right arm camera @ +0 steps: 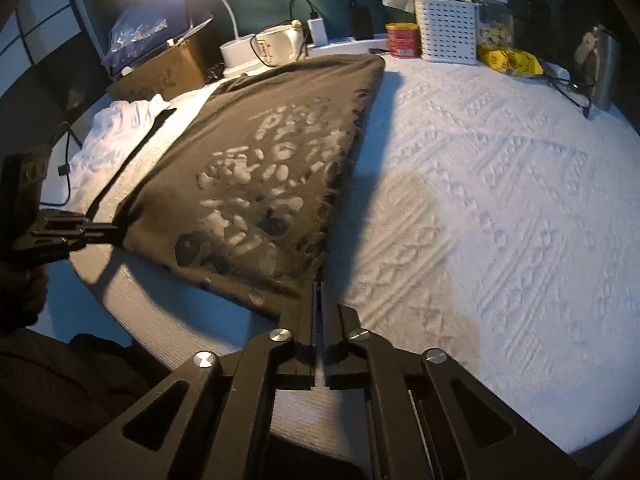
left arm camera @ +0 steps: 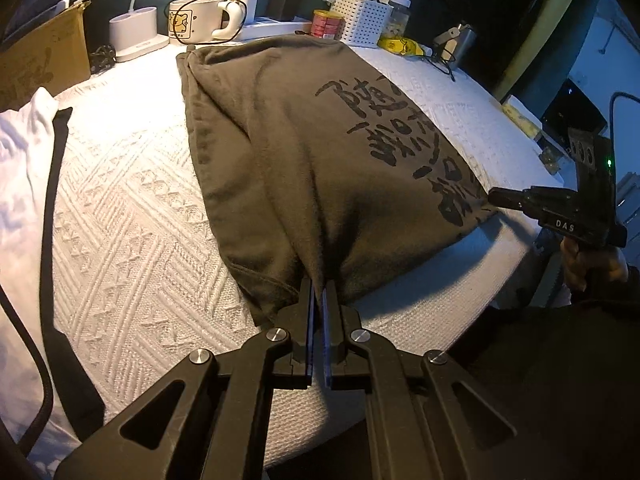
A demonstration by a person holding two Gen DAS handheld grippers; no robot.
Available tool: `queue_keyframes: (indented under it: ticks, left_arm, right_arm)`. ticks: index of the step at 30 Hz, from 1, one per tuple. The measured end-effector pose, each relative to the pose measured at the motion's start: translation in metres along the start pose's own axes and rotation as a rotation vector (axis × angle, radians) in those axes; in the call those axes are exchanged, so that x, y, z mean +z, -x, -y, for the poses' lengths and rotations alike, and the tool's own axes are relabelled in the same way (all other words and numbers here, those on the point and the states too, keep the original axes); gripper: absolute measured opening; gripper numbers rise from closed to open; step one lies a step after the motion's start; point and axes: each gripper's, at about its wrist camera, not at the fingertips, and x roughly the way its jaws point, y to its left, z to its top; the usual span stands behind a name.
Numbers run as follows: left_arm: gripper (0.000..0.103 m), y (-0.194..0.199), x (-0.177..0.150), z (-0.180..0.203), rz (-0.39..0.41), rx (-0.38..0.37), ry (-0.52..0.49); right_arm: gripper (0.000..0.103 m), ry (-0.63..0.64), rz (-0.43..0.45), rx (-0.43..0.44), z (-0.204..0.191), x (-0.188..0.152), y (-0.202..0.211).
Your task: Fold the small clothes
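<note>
A dark olive T-shirt [left arm camera: 288,152] with black printed characters lies folded lengthwise on the white textured tablecloth [left arm camera: 132,216]. My left gripper [left arm camera: 319,286] is shut on its near left corner at the table's front edge. My right gripper [right arm camera: 319,280] is shut on the near right corner of the T-shirt [right arm camera: 256,160]. The right gripper also shows in the left wrist view [left arm camera: 494,197], pinching the corner by the print. The left gripper shows in the right wrist view [right arm camera: 120,234] at the shirt's other near corner.
A white garment with black trim [left arm camera: 28,168] lies at the left. Along the back stand a cardboard box [left arm camera: 44,56], lamp base [left arm camera: 134,30], mug [left arm camera: 196,20], red can [left arm camera: 327,24], white perforated basket [left arm camera: 366,20], yellow packet [left arm camera: 400,45] and metal flask [right arm camera: 598,64].
</note>
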Motion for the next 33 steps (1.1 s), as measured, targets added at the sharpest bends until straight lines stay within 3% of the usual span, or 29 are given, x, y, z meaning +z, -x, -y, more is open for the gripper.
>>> queue_keyframes:
  ticks: [11,20,24,26,28,30,33]
  left_arm:
    - [0.002,0.007,0.002,-0.002,-0.053,0.033,-0.021]
    - [0.003,0.021,0.019,-0.004,0.014,0.035,0.014]
    - [0.003,0.023,0.028,-0.002,0.050,0.033,0.023]
    - [0.014,0.021,0.033,0.001,0.067,0.033,0.016]
    - [0.043,0.017,0.036,0.006,0.077,0.034,0.002]
    - [0.049,0.012,0.039,0.011,0.079,0.036,-0.009]
    - [0.049,0.001,0.042,0.016,0.055,0.037,-0.022]
  right_arm:
    - [0.001,-0.067,0.019,-0.043,0.018,-0.003,0.010]
    - [0.001,-0.045,0.037,-0.038,0.011,0.014,0.012]
    - [0.007,-0.022,0.043,-0.017,0.002,0.022,0.008]
    - [0.014,-0.001,0.042,-0.012,-0.004,0.024,0.005]
    - [0.030,0.010,0.038,-0.004,-0.008,0.027,0.003]
    - [0.033,0.025,0.038,0.013,-0.014,0.029,0.001]
    - [0.033,0.073,0.053,0.041,-0.025,0.032,0.002]
